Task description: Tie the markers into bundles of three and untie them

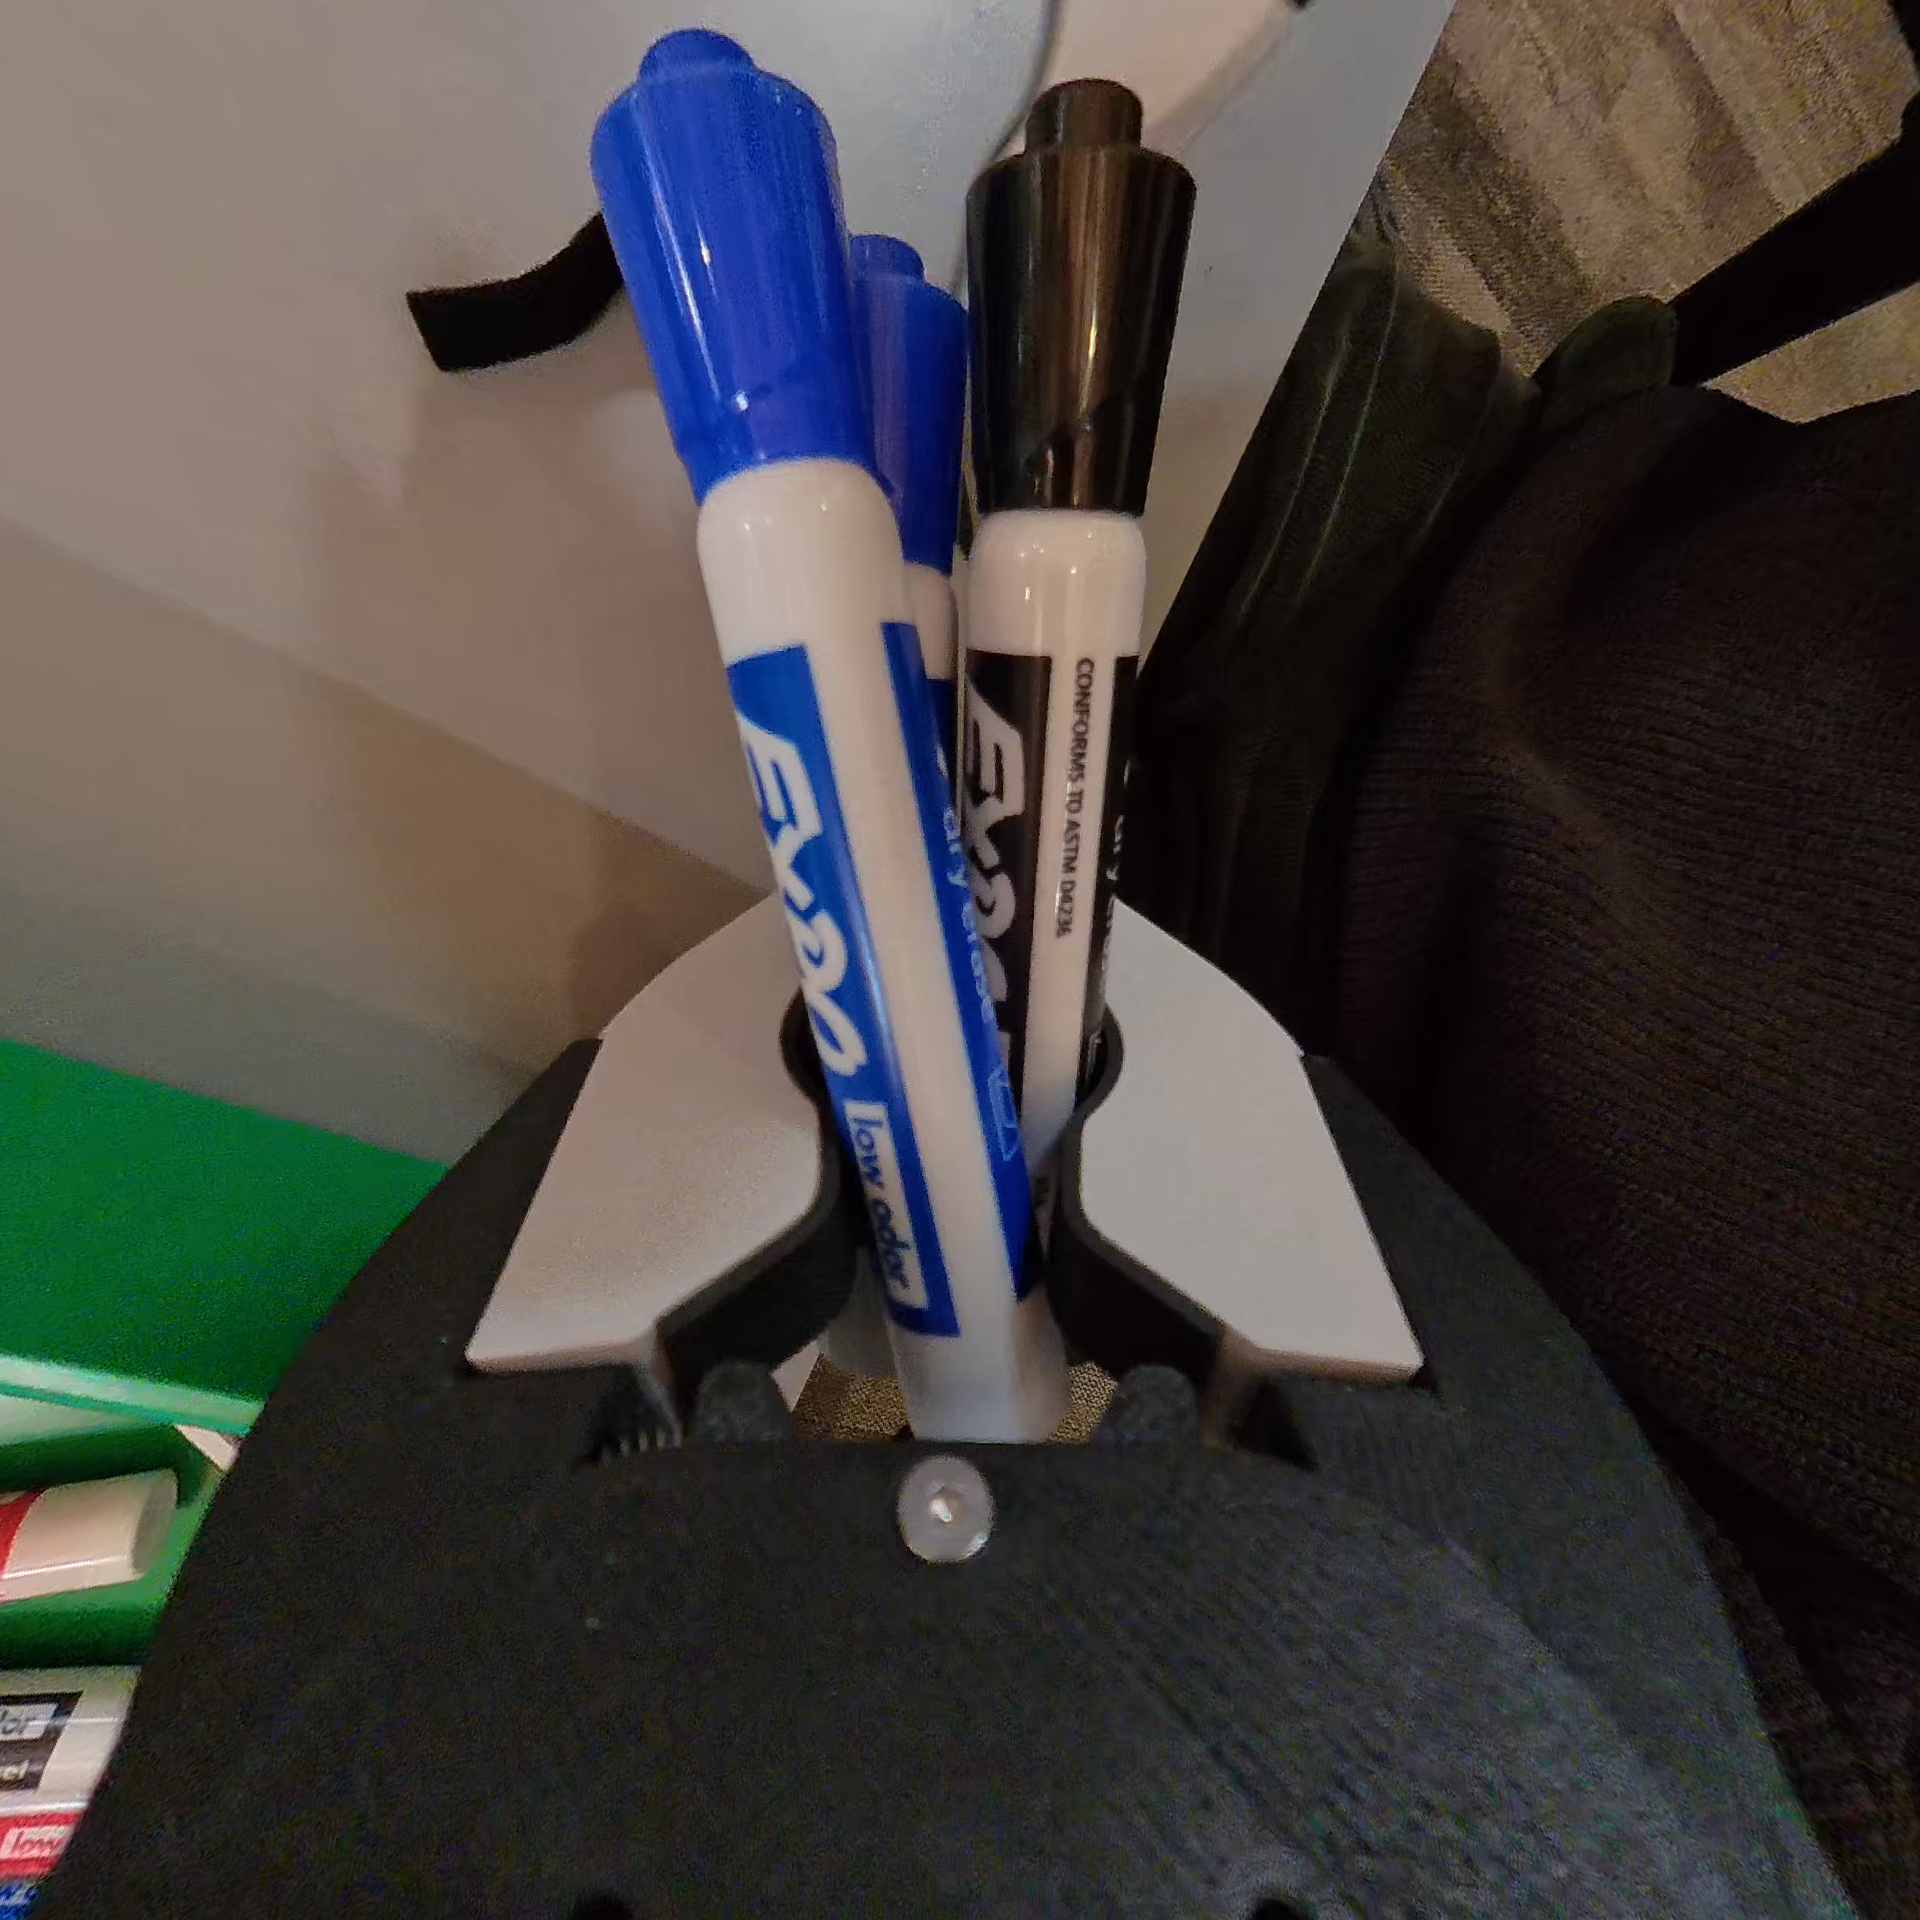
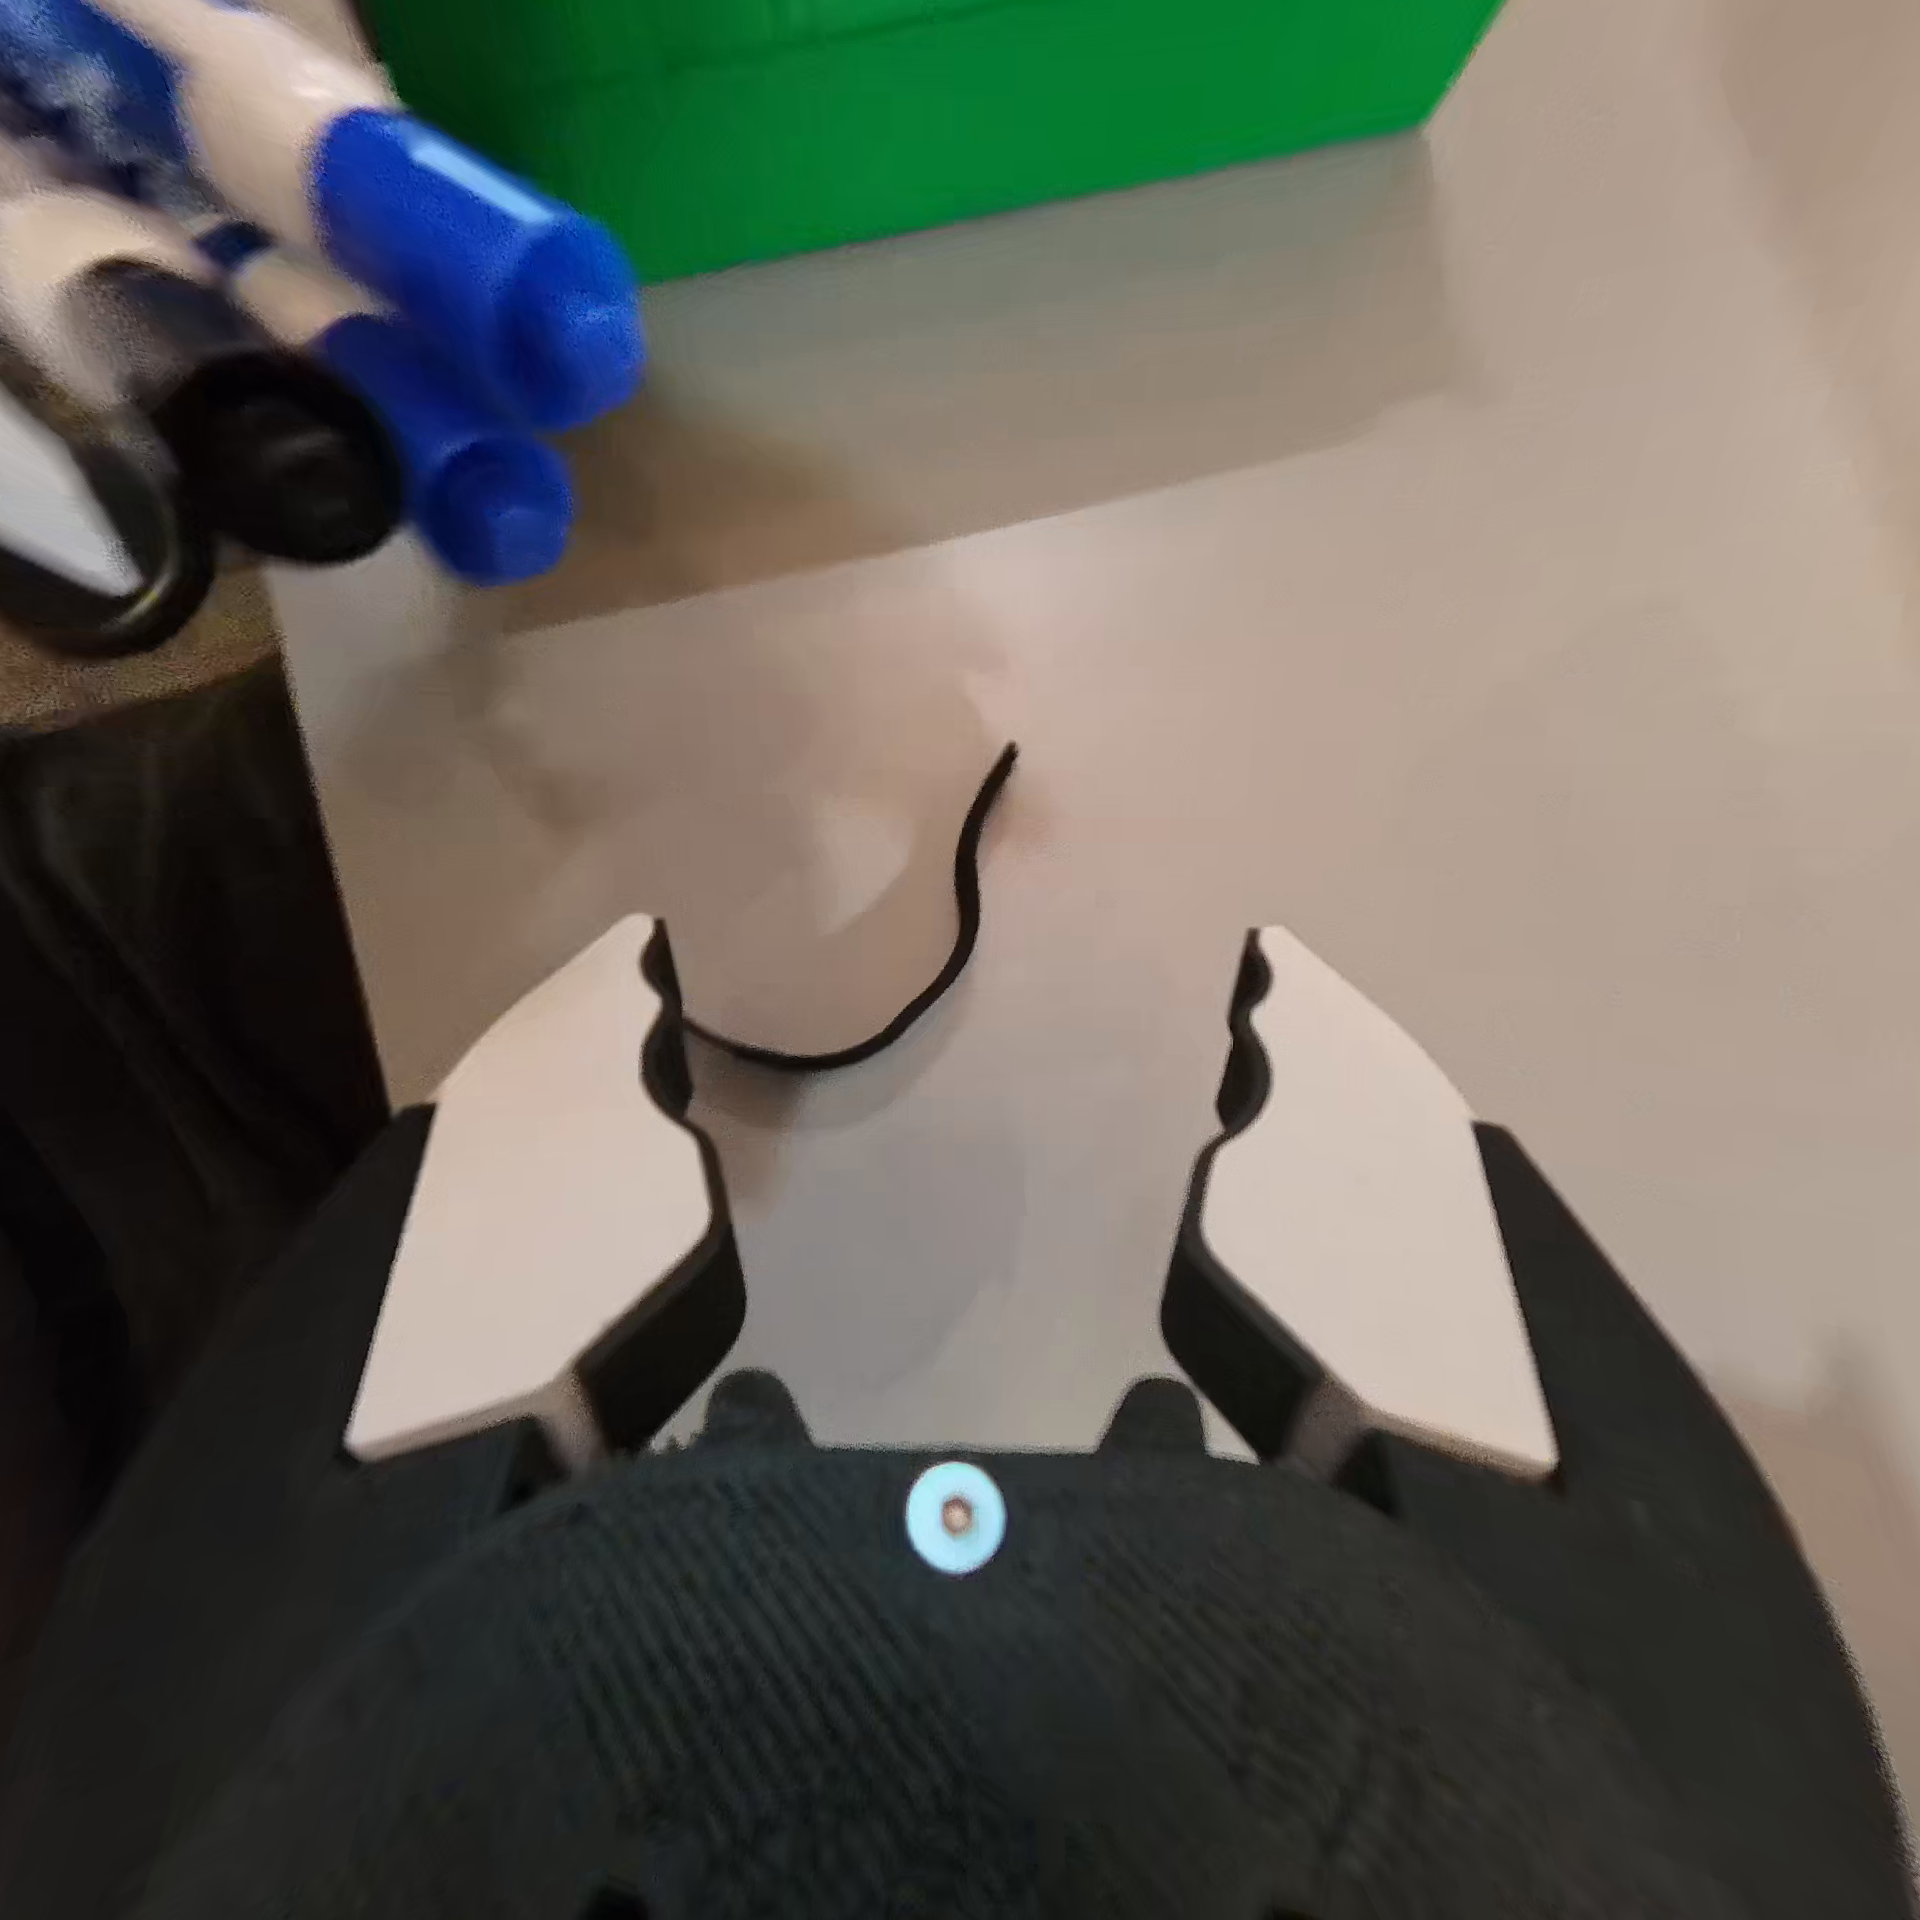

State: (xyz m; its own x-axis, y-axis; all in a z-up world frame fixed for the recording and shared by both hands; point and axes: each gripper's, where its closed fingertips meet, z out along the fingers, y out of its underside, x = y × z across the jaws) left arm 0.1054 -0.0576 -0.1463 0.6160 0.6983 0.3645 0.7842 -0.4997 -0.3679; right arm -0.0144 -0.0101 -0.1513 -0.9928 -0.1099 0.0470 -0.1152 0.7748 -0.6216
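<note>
Here the left claw (image 1: pixel 951 1049) is closed tight around a bundle of three dry-erase markers: a front blue marker (image 1: pixel 831 810), a second blue marker (image 1: pixel 914 416) behind it, and a black marker (image 1: pixel 1060 727) beside them, all with caps pointing away from the claw. The right claw (image 2: pixel 951 997) stands wide open and holds nothing. A thin black band (image 2: pixel 935 977) lies on the beige table (image 2: pixel 1455 623) between its fingers, touching the left finger (image 2: pixel 582 1143). A green box (image 2: pixel 935 114) sits toward the far edge of the table.
</note>
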